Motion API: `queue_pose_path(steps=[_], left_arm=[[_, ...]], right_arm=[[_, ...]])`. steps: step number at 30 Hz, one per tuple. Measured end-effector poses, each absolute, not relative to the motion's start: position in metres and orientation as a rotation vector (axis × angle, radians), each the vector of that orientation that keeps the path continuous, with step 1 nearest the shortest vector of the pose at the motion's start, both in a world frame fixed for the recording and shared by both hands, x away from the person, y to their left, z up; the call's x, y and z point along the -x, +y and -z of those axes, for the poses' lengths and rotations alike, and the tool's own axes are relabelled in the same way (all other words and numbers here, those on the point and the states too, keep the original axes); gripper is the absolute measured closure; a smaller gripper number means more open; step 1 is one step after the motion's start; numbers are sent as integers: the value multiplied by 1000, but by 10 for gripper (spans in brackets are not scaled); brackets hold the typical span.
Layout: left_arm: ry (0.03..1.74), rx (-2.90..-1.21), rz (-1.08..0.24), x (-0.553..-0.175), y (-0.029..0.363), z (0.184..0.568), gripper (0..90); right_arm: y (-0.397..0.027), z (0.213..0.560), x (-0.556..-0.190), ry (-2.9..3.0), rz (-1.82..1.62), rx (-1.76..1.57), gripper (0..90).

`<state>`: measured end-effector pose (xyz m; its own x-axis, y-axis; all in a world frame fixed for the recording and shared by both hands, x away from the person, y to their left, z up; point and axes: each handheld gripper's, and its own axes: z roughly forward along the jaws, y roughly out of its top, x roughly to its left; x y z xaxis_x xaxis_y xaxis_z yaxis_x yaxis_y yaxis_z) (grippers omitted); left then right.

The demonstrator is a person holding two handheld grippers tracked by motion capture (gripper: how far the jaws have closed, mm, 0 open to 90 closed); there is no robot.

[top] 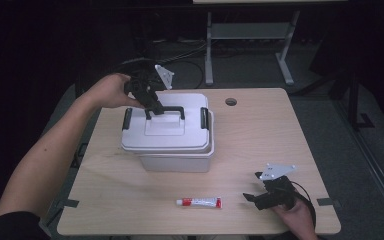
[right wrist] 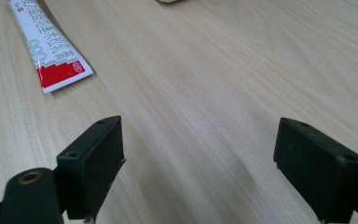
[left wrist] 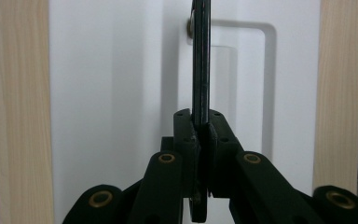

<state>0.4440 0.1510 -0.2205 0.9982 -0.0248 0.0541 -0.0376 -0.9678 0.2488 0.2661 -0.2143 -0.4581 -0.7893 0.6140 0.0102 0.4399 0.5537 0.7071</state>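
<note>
A white lidded storage box [top: 175,150] stands mid-table with a black carry handle [top: 172,109] raised over its lid [top: 130,142]. My left gripper [top: 156,109] is shut on that handle near its left end. The left gripper view looks straight down on the lid [left wrist: 107,93], with the thin black handle [left wrist: 200,60] pinched between the two pads [left wrist: 185,135]. A white and red tube [top: 199,202] lies near the front edge. My right gripper [top: 252,197] rests low at the front right, open, jaws wide over bare wood [right wrist: 200,154], the tube [right wrist: 51,51] to its upper left.
The wooden table [top: 260,140] has a round cable hole [top: 231,101] at the back right. Black latches [top: 204,117] sit on both ends of the lid. A metal stand frame [top: 250,35] is on the floor behind the table.
</note>
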Motion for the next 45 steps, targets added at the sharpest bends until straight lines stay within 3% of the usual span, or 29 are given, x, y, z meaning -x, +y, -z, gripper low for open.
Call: queue_pose_path(steps=[23, 45], left_arm=[[13, -2874, -160, -371, 229, 200, 845], [188, -2879, -220, -316, 316, 219, 845]], right_arm=[[-217, 458, -268, 2525, -1048, -906, 153], [-218, 457, -270, 2499, -1035, -951, 154]])
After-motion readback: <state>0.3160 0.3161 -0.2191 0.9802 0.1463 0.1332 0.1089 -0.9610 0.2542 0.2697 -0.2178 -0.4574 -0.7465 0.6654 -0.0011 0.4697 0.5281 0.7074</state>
